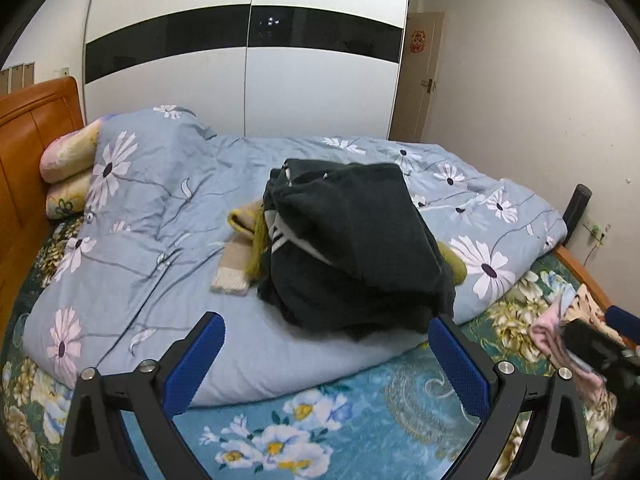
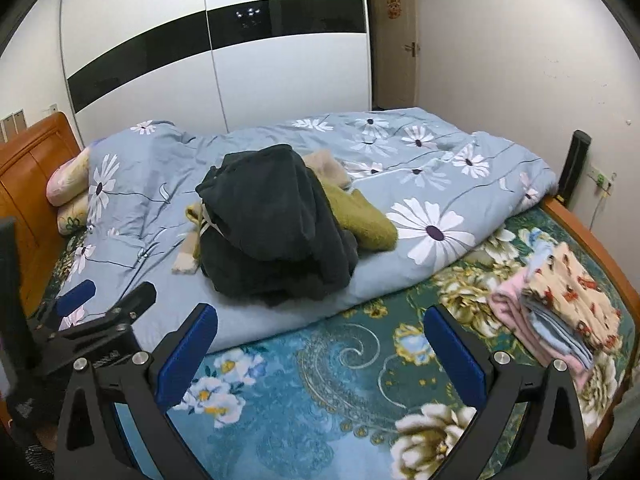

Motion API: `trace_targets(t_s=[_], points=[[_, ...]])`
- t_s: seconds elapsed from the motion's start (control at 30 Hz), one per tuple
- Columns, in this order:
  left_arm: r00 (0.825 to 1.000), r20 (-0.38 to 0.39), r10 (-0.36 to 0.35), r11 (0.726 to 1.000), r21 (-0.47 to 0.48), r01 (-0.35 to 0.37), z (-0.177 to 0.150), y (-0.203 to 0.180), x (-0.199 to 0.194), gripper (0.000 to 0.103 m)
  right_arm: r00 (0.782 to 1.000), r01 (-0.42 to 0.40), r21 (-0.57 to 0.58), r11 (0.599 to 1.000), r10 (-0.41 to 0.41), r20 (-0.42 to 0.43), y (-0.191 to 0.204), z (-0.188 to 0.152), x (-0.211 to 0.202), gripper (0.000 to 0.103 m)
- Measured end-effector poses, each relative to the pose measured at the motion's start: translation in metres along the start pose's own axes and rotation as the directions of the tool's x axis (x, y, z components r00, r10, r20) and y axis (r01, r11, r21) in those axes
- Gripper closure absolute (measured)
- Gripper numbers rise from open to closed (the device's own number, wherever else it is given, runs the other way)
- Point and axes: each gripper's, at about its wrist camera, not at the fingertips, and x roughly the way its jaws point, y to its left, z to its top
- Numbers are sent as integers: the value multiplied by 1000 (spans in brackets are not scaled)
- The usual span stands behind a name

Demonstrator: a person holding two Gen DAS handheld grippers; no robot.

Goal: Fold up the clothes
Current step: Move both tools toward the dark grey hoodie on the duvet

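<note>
From the left wrist, your left tool [image 1: 324,340] hung with its fingers spread wide and nothing between them, above the near edge of the quilt [image 1: 168,216]. Just beyond it lay the heap [image 1: 352,248]: a dark garment bunched on top, an olive one and a beige one poking out from under it. None of these was folded. At the right edge you could see your right tool [image 1: 600,350], and behind it some pink cloth on the bed sheet [image 1: 320,412].

From the right wrist, your right tool [image 2: 320,348] was likewise spread wide and empty, over the bare sheet in front of the quilt. The heap sat to its upper left on the quilt. To the right, on the sheet, a stack [image 2: 556,312] of flat folded pieces lay near the bed's edge: pink, light blue and a flowered one on top.

So some clothes lay folded and some did not; you were between pieces, I judge. The next move called for both tools to reach to the heap, pinch the dark garment at an edge, and draw it onto the bare sheet to spread it flat. It looked thick and limp, so a shallow pinch could slip.
</note>
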Motion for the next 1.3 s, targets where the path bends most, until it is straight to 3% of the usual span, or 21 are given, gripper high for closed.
trace_targets(t_s=[0.53, 0.97, 1.17, 1.3], points=[[995, -79, 57, 994, -93, -65, 16, 4, 69, 0, 994, -99, -93, 991, 94, -61, 5, 35, 85, 0], [992, -103, 68, 988, -134, -82, 17, -9, 105, 0, 985, -166, -104, 981, 158, -75, -7, 37, 116, 0], [993, -111, 48, 991, -120, -61, 18, -21, 122, 0, 979, -192, -82, 978, 185, -84, -19, 31, 125, 0], [983, -174, 48, 997, -45, -57, 26, -48, 150, 0, 980, -189, -22, 982, 187, -64, -48, 21, 122, 0]])
